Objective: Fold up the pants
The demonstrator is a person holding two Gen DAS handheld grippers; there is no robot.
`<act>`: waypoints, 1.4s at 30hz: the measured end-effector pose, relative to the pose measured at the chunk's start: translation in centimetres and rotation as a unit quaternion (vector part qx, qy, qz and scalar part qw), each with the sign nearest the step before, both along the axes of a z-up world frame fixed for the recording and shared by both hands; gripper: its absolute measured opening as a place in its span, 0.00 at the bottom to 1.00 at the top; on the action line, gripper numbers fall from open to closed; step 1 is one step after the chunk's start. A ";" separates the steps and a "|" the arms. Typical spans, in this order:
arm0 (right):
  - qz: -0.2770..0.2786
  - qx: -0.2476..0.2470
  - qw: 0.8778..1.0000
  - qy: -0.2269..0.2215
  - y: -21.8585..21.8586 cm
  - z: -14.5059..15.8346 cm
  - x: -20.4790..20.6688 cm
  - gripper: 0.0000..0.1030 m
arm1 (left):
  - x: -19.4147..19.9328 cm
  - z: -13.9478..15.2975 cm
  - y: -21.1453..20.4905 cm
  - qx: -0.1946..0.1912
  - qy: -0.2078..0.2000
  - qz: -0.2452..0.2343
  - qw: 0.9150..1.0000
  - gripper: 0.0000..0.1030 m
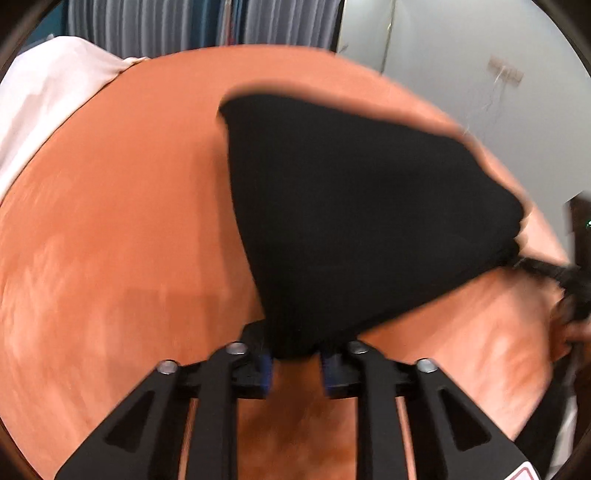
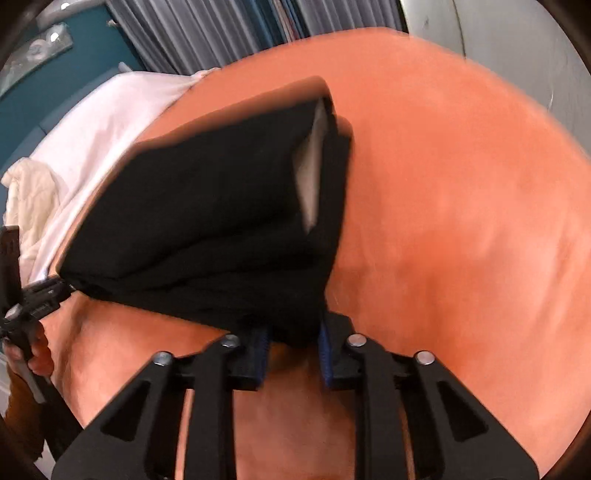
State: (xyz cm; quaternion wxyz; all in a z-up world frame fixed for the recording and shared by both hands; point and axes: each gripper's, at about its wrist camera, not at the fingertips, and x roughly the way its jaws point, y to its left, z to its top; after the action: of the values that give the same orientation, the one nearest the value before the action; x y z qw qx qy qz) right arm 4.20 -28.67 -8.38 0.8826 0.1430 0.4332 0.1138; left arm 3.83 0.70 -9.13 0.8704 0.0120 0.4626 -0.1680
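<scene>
Black pants (image 1: 351, 221) hang stretched above an orange bed cover (image 1: 110, 240). My left gripper (image 1: 296, 354) is shut on one bunched corner of the pants. My right gripper (image 2: 293, 341) is shut on the other corner of the pants (image 2: 207, 221). A pale inner lining (image 2: 312, 181) shows at the pants' far edge. The right gripper shows at the right edge of the left wrist view (image 1: 565, 280), and the left gripper at the left edge of the right wrist view (image 2: 40, 295). Both frames are blurred by motion.
The orange cover (image 2: 461, 203) spreads over the bed. White bedding (image 1: 48, 96) lies at its far left, also in the right wrist view (image 2: 92, 125). Grey curtains (image 1: 166, 26) and a white wall (image 1: 480, 74) stand behind.
</scene>
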 end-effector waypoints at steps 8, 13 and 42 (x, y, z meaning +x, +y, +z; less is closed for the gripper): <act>-0.044 -0.013 0.995 -0.089 -2.5 9.2 -3.5 0.26 | -3.1 8.4 1.7 -0.015 -0.101 0.032 0.994 0.47; 0.018 -0.004 0.991 -0.131 4.1 14.0 2.2 0.26 | 1.3 10.6 -2.2 0.005 -0.142 0.040 0.989 0.62; 0.162 -0.008 0.985 0.062 25.4 4.2 18.6 0.00 | 5.0 7.4 10.7 -0.013 -0.114 0.233 0.966 0.75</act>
State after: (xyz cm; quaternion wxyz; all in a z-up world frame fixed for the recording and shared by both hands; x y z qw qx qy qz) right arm 22.83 -3.30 -4.14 0.8249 0.0711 0.5057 0.2424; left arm 8.84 11.42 -1.72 0.9327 -0.0881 0.3478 0.0356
